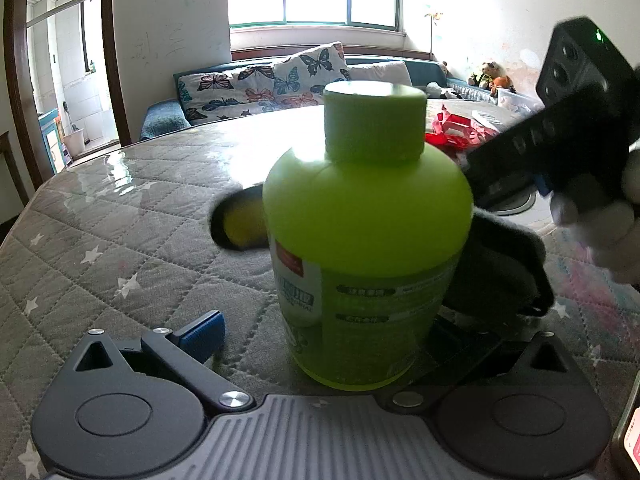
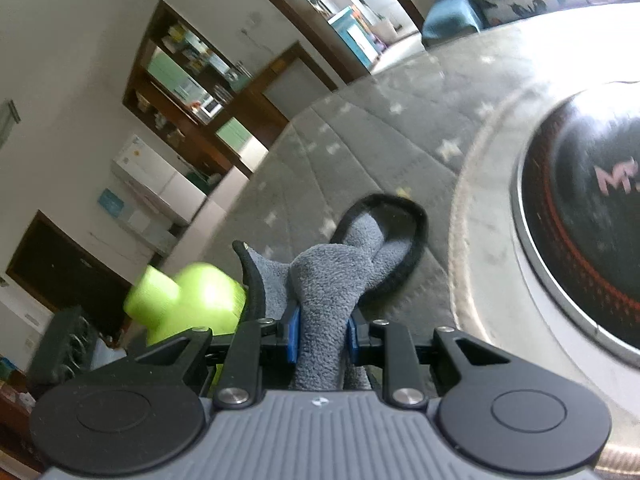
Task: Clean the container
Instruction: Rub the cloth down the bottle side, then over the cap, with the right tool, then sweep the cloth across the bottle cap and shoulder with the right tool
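At frame centre the green container (image 1: 366, 236) stands on the quilted table (image 1: 120, 240) between the left tool's (image 1: 332, 344) wide, non-gripping jaws. The right tool (image 2: 320, 336) pinches a grey cloth (image 2: 326, 288). Wiping hard could topple the unheld container.

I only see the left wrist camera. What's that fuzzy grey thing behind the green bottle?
Observer: A grey cloth with black edging. The right gripper is shut on it.
Child: Is all of it in the gripper?
Observer: No, only a bunched part. The far end loops out loose in front.
Child: What's next to it?
Observer: A big round black disc with a red ring, lying on the table.
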The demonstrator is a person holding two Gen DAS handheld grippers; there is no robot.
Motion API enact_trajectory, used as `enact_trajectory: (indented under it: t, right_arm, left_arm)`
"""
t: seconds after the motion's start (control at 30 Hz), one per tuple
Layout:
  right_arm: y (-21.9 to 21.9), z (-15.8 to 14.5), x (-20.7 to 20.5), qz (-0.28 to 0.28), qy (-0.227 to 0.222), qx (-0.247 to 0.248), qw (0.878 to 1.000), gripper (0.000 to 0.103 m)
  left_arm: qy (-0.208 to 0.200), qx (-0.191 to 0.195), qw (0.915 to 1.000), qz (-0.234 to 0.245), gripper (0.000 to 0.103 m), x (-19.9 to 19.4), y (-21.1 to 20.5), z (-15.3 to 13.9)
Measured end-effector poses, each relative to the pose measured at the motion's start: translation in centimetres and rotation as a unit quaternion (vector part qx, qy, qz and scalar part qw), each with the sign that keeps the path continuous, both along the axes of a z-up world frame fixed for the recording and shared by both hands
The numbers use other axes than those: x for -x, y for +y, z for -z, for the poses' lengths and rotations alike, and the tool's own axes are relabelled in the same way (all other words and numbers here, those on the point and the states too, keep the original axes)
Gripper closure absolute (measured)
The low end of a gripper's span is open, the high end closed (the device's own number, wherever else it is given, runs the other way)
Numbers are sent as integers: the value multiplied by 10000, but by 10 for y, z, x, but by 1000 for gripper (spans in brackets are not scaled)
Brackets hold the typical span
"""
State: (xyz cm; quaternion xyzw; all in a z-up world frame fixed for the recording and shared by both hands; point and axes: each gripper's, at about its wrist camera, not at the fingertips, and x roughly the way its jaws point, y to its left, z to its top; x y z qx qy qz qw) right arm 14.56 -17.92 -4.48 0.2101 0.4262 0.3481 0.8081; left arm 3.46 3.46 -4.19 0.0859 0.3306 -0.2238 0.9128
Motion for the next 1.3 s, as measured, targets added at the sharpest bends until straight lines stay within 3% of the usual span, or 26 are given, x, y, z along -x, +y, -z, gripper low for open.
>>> enact_trajectory:
  t: [0.3,0.67,1.03,1.3]
  right_arm:
    - [-9,-2,20,-152,-91,145,9997,80]
    - [-17,-44,29,-88,-605,-467,9970,80]
    - [-12,-3,25,-34,-95,-78,9999,80]
    - [-16,-10,41,-157,-191,-110,9996,79]
  left_arm:
    - [0,0,10000,0,0,0,0,0]
    - [0,0,10000,0,0,0,0,0]
    - [3,1,10000,-1,0,0,1,0]
    - [4,2,10000,-1,0,0,0,0]
